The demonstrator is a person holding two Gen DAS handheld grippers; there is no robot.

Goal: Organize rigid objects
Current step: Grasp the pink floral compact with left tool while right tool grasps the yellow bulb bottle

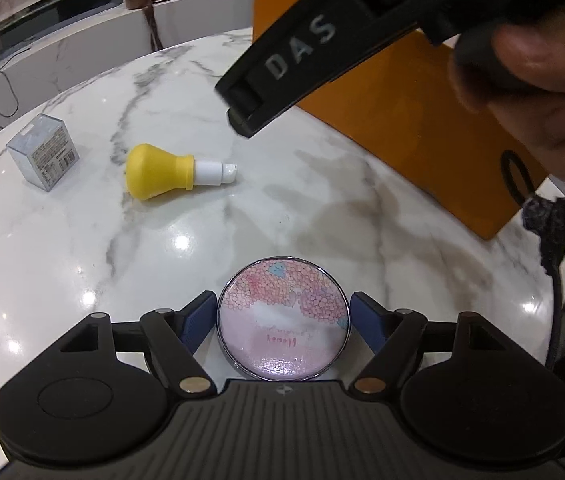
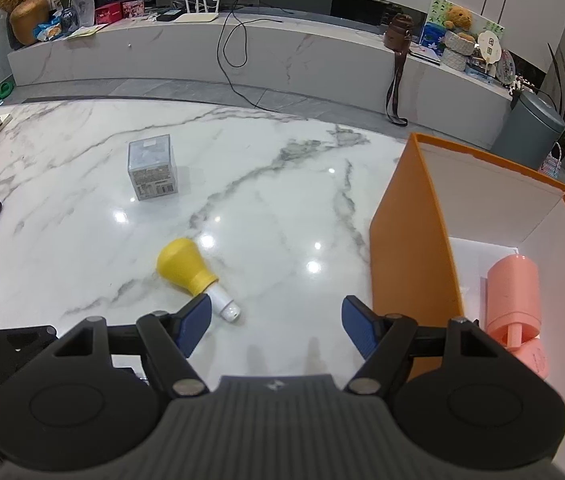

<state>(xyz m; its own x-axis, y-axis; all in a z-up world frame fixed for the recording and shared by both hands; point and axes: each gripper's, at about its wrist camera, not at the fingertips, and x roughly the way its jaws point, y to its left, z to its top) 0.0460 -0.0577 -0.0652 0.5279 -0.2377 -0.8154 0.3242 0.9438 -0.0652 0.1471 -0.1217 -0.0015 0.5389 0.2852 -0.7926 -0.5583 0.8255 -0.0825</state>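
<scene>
Marble table [image 2: 282, 208] lies bare between bulb-shaped bottle [image 2: 190, 272] and orange box [image 2: 406, 240].

Round pink floral-lidded tin [image 1: 283, 320]: near rim hidden under the left gripper's [image 1: 283, 322] black body, mirrored lettering on the lid too faint to read, and contact with the blue pads cannot be told. Orange cardboard box [image 1: 414, 120]: top and right side covered by a blurred hand [image 1: 538, 92] and a black bar. Salmon-pink plastic cylinder [image 2: 516, 300] in the box: lower end masked by the right gripper's linkage; silver-grey cube box [image 2: 153, 168] label print too small to read.
</scene>
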